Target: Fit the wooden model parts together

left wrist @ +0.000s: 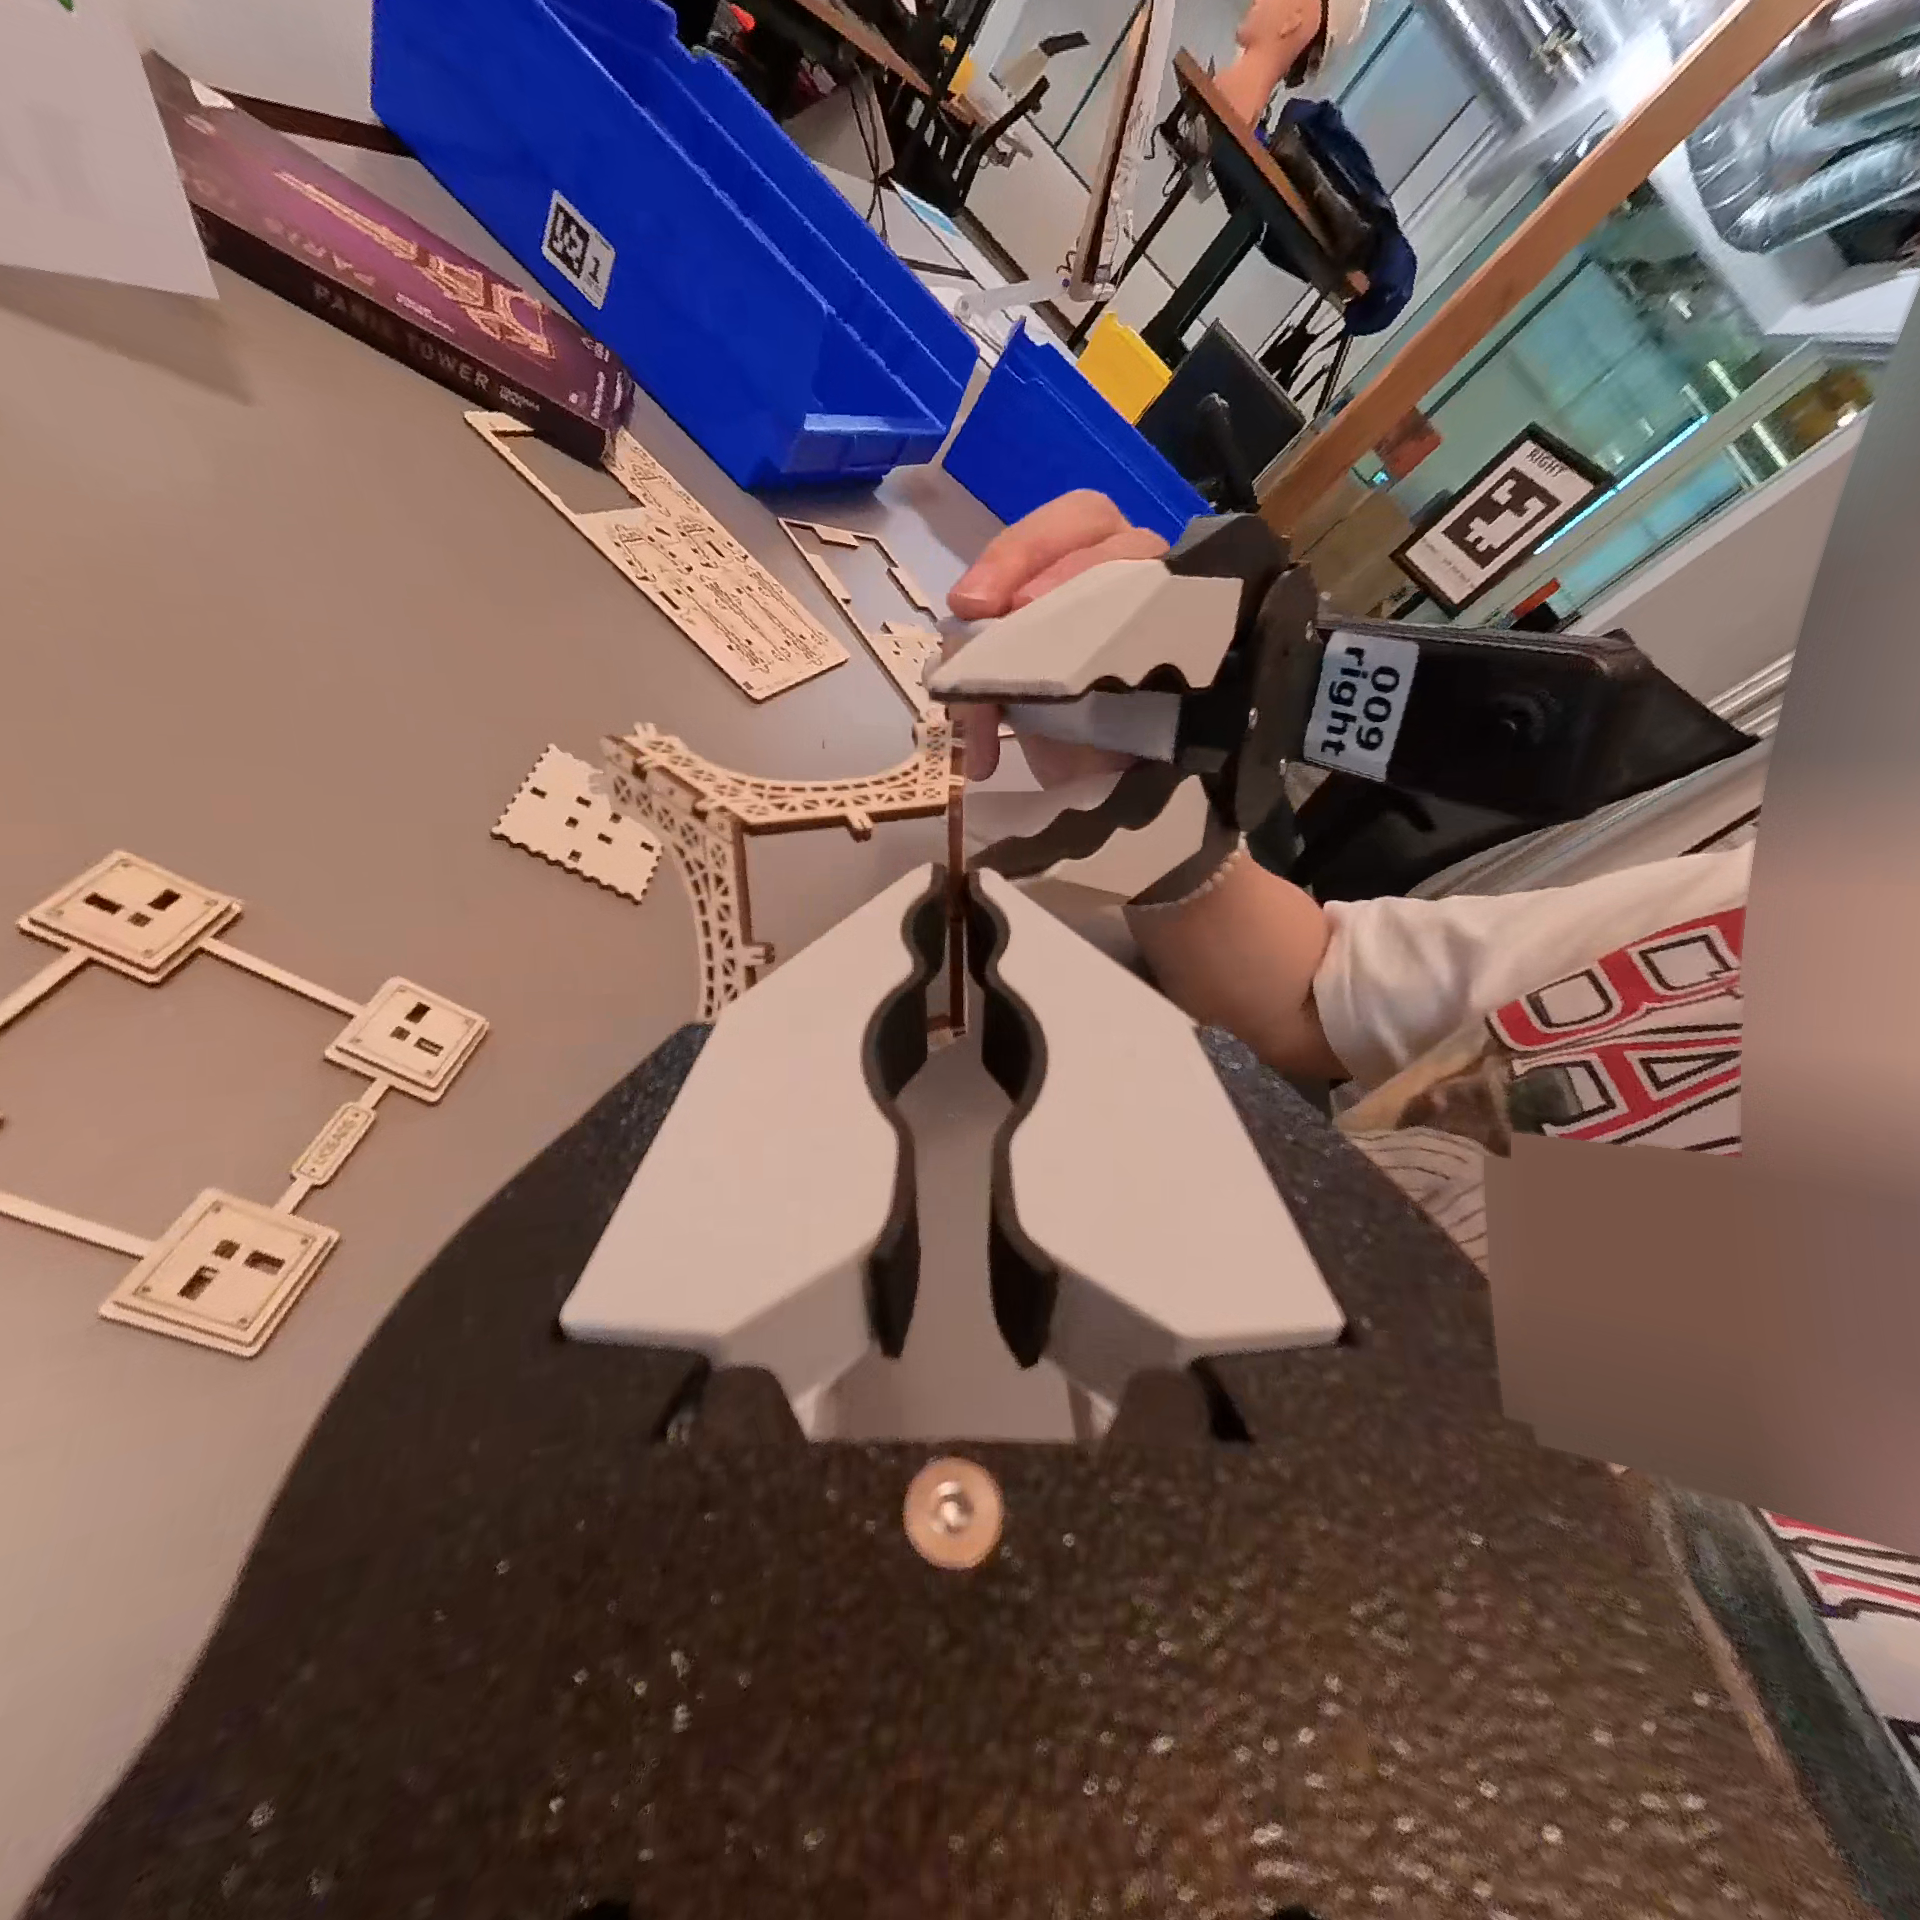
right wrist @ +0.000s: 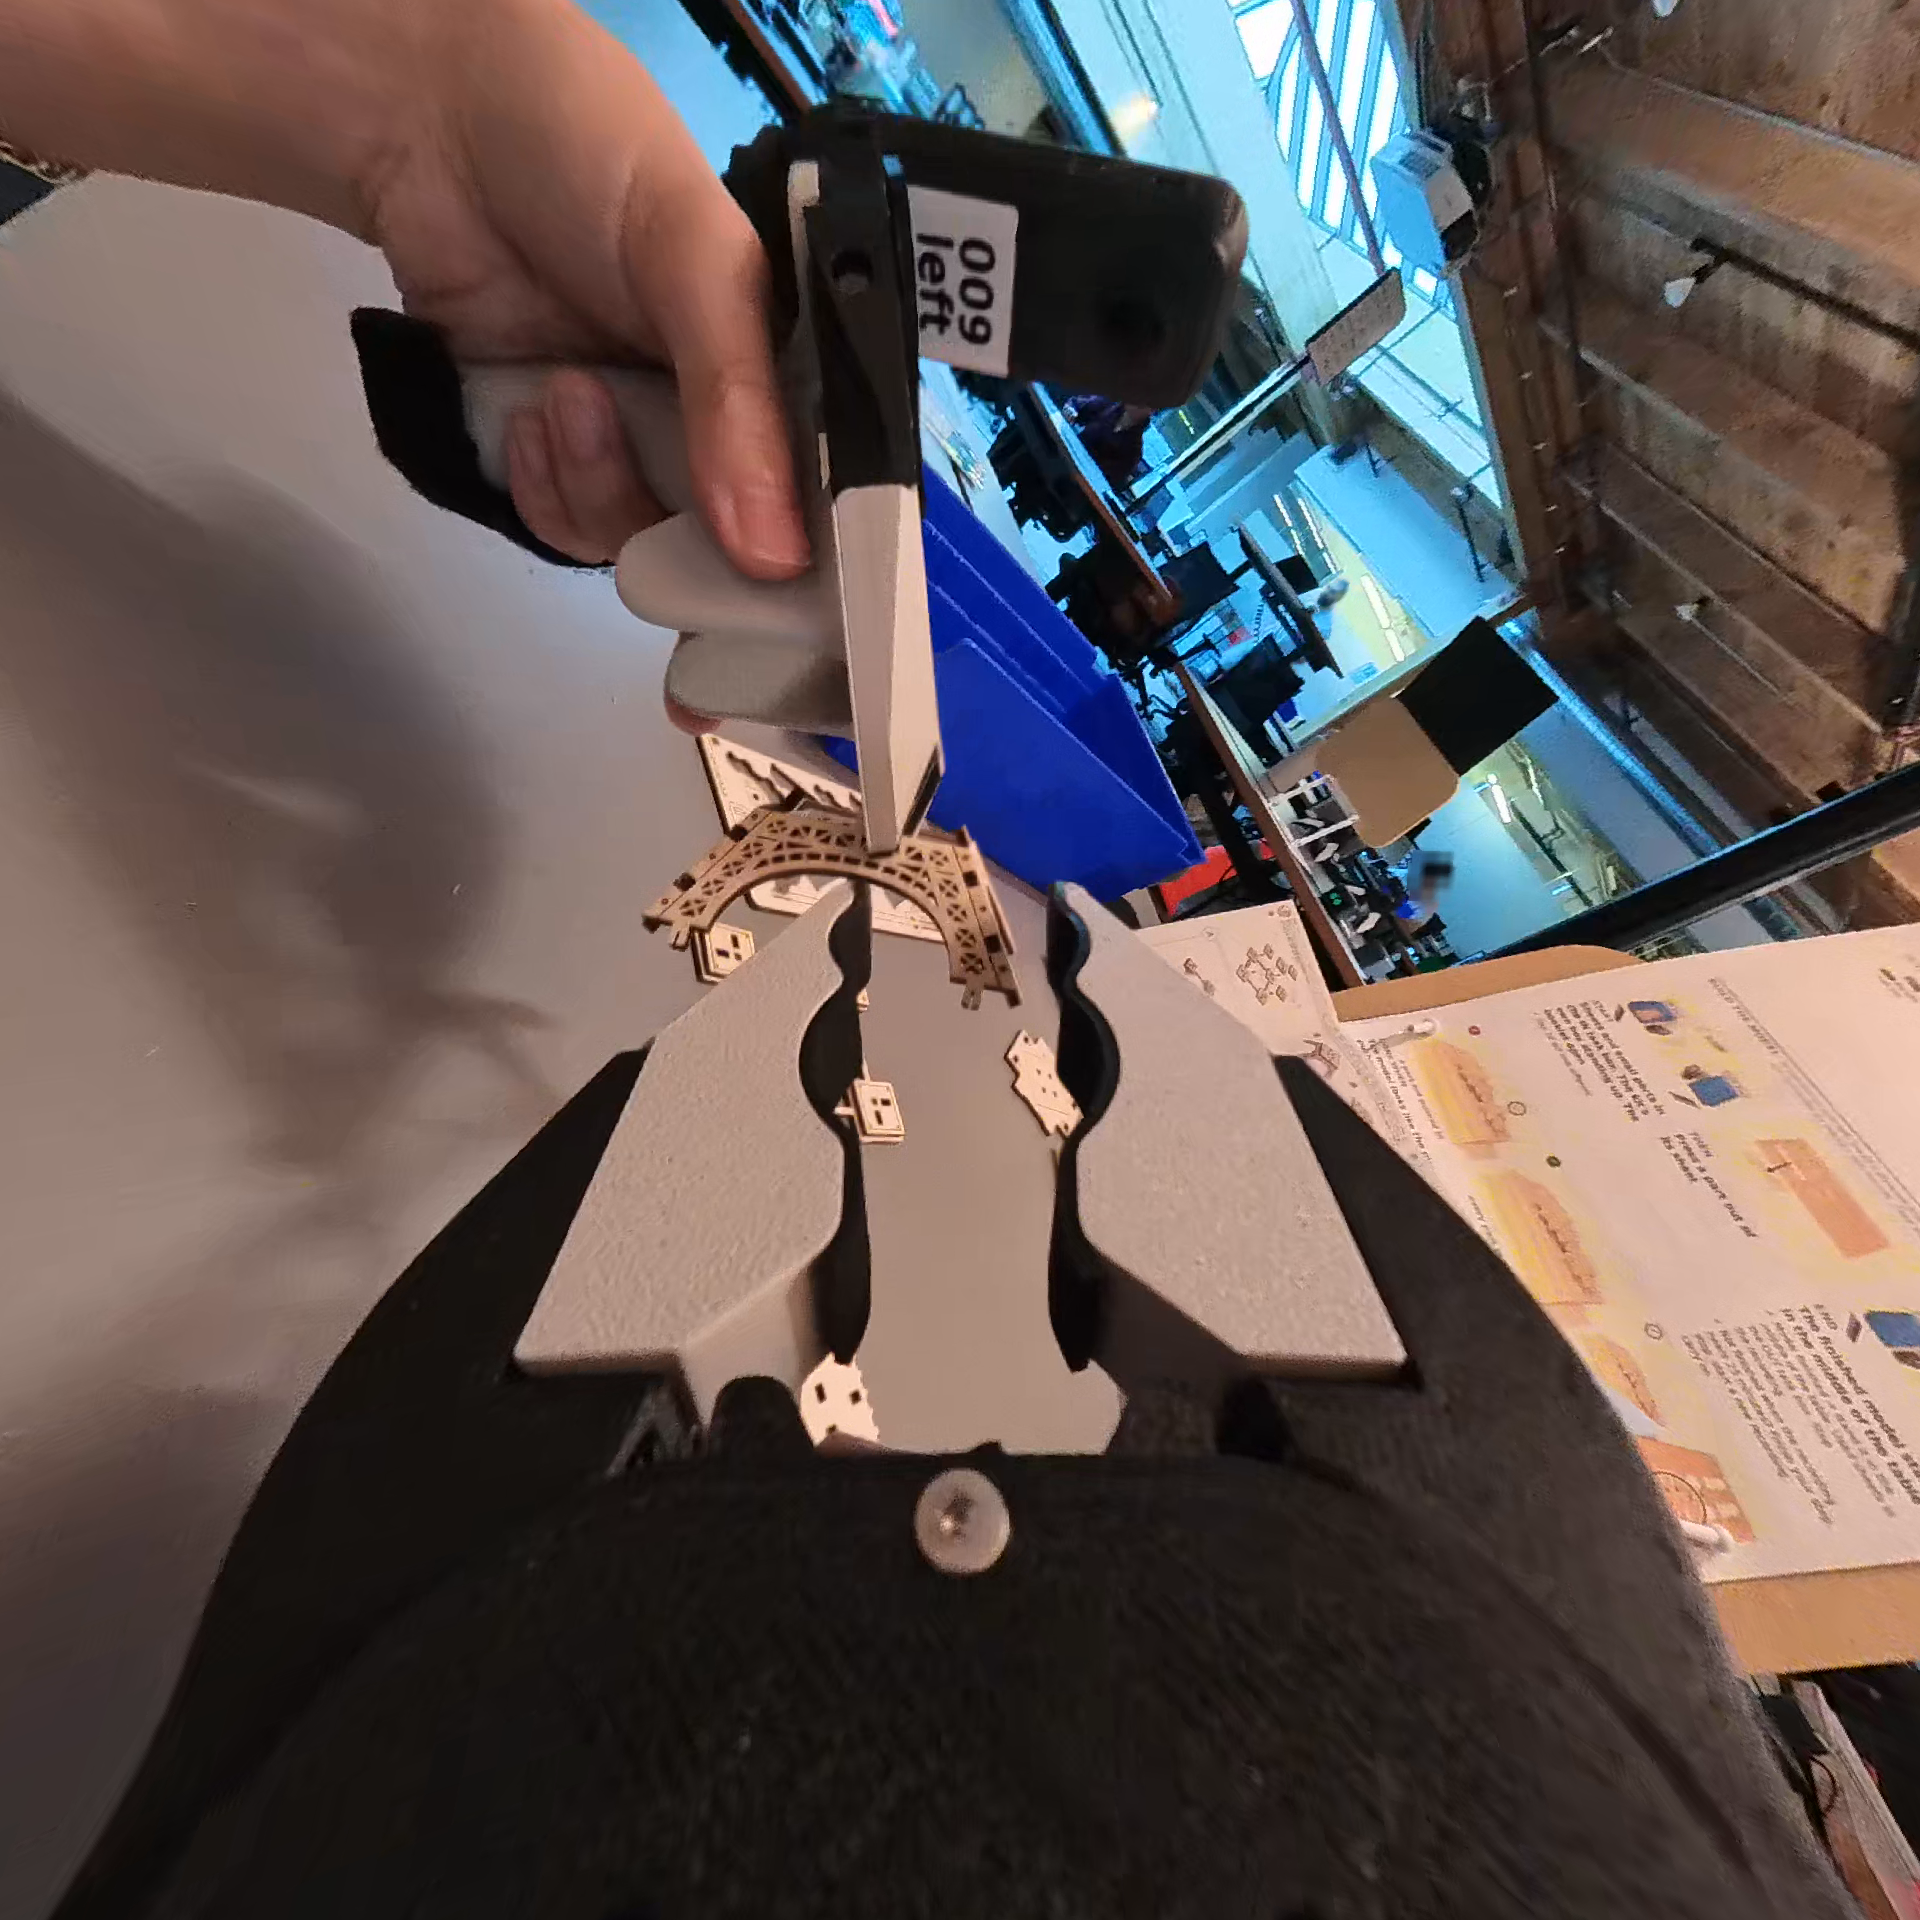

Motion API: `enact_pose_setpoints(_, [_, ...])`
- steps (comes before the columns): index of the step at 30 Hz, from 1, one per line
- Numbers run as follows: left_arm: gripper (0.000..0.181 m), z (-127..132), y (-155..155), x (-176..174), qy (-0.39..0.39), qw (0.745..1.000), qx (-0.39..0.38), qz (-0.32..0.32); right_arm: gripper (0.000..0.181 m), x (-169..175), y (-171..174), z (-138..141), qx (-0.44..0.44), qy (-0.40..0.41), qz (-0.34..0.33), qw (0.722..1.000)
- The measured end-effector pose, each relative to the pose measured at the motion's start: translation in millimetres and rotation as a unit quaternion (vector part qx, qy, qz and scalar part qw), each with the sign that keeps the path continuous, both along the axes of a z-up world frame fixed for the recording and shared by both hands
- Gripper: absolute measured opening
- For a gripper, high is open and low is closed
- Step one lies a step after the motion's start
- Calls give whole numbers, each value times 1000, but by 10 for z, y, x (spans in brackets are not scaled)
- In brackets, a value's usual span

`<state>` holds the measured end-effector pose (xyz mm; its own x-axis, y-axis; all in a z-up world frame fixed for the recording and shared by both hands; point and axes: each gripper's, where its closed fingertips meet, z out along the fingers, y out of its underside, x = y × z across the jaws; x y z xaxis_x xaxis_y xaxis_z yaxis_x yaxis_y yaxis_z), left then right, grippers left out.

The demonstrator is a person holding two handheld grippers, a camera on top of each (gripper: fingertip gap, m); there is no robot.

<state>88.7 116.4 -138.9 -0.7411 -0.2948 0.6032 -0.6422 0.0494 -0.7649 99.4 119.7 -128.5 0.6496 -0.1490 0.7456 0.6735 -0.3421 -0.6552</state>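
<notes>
Pale laser-cut plywood makes up the arch [left wrist: 727, 805], a lattice tower piece with curved legs. It is held on edge above the desk [left wrist: 312, 623], clamped at one leg between the left tongs [left wrist: 951, 894], whose fingers are pressed together on the thin sheet. Held this way, the arch's face and free legs are left exposed, probably so that a mating part can be brought to them.

In the right wrist view the same arch [right wrist: 862, 868] is seen hanging beneath the left tongs [right wrist: 894, 821], just beyond the right tongs [right wrist: 956, 914], which are spread apart with nothing between them. Seen from the left wrist view, the right tongs [left wrist: 961, 717] sit beside the arch's upper corner; whether it is touched cannot be told. An approach for steadying or a second grip is judged likely.

On the desk below, a square base frame [left wrist: 208, 1091] with four slotted corner pads is laid flat, presumably waiting to receive the legs' tabs. A small toothed plate [left wrist: 577, 826] lies near it. Farther off, part sheets [left wrist: 717, 582], the kit box [left wrist: 395, 281] and blue bins [left wrist: 665, 239] are kept clear of the work. An instruction sheet [right wrist: 1662, 1195] is spread to the right, in easy view.
</notes>
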Motion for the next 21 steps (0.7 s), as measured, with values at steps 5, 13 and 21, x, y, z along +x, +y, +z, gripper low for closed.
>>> enact_pose_setpoints(5, [0,-38,5,11,16,1000,0,2,28,-12,-6,-20,-19,-12,-1,1000])
enact_pose_setpoints(13, [0,-136,-5,2,23,999,23,-4,18,22,-5,-155,-70,-41,-15,997])
enact_pose_setpoints(21, [0,-225,28,27,12,998,61,6,11,44,21,-257,-108,-96,-25,989])
